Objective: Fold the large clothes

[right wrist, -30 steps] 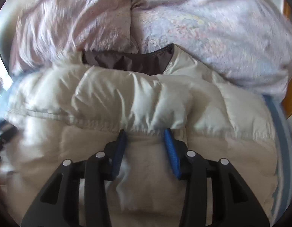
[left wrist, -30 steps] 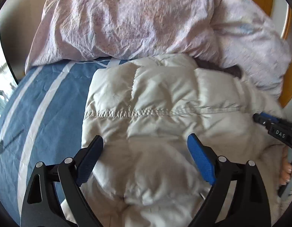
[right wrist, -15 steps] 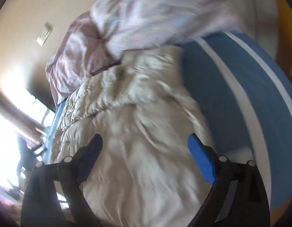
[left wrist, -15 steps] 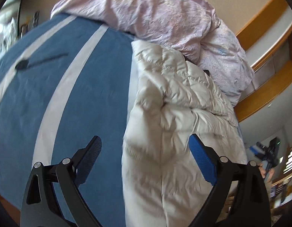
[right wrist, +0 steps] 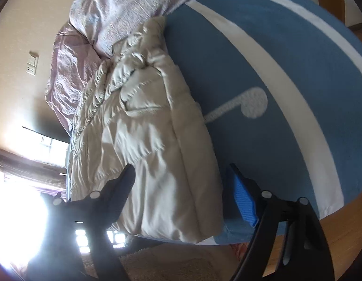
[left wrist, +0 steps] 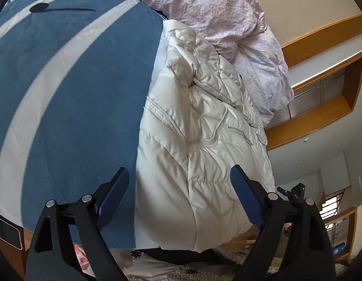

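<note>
The jacket [left wrist: 199, 140] lies folded on the bed cover [left wrist: 64, 89], with its near end at the bed's front edge. Behind the jacket, the crumpled duvet [left wrist: 227, 18] touches its far end. In the left wrist view, the bare cover lies left of the jacket.

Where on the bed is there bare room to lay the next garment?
Bare blue striped bedspread lies beside the cream puffer jacket, running to the bed's foot edge. It is crowded at the head, where the pink duvet meets the jacket.

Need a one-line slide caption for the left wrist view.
Open left gripper above a folded cream puffer jacket on a blue striped bedspread, beside a pink duvet.
</note>
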Demonstrator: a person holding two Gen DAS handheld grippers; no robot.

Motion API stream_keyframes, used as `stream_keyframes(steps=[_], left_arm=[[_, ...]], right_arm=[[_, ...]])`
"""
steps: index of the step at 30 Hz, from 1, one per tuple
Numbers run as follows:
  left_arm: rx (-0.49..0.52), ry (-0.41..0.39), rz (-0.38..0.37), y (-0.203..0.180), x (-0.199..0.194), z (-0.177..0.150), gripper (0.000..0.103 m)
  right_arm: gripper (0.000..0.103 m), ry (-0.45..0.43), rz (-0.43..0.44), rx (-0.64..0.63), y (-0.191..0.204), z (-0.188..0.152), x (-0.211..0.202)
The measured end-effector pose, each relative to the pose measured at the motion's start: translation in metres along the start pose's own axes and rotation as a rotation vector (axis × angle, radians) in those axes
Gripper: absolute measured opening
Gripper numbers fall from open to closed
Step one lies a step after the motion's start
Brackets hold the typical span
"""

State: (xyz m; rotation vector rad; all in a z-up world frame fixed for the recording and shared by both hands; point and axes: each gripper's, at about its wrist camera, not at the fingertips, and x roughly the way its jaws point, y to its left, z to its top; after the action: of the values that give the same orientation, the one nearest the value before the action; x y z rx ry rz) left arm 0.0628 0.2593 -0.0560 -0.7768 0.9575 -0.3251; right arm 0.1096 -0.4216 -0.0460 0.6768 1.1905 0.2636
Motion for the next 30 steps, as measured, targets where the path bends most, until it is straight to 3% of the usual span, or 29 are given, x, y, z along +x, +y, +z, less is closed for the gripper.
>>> stream_keyframes(steps=[6, 13, 20, 23, 28, 30], left_arm=[[-0.002, 0.031, -0.024, -0.001, 0.009, -0.011, 0.086], [-0.014, 0.052, -0.079, -0.002, 0.010, -0.020, 0.084], [-0.007, 0.105, -0.113, -0.010, 0.016, -0.036, 0.083], [-0.043, 0.093, -0.116, -0.008, 0.016, -0.041, 0.075], [-0.131, 0.076, -0.118, 0.006, 0.013, -0.043, 0.053], [-0.131, 0.077, -0.122, 0.007, 0.011, -0.045, 0.053]], right_arm=[[0.070, 0.040, 0.078, 0.011, -0.004, -0.006, 0.008], [0.070, 0.101, 0.145, -0.034, 0.000, -0.011, 0.012], [0.070, 0.158, 0.157, -0.119, 0.015, -0.022, 0.017], [0.070, 0.151, 0.179, -0.113, 0.016, -0.025, 0.018], [0.063, 0.147, 0.196, -0.105, 0.018, -0.029, 0.022], [0.061, 0.144, 0.201, -0.101, 0.013, -0.031, 0.019]])
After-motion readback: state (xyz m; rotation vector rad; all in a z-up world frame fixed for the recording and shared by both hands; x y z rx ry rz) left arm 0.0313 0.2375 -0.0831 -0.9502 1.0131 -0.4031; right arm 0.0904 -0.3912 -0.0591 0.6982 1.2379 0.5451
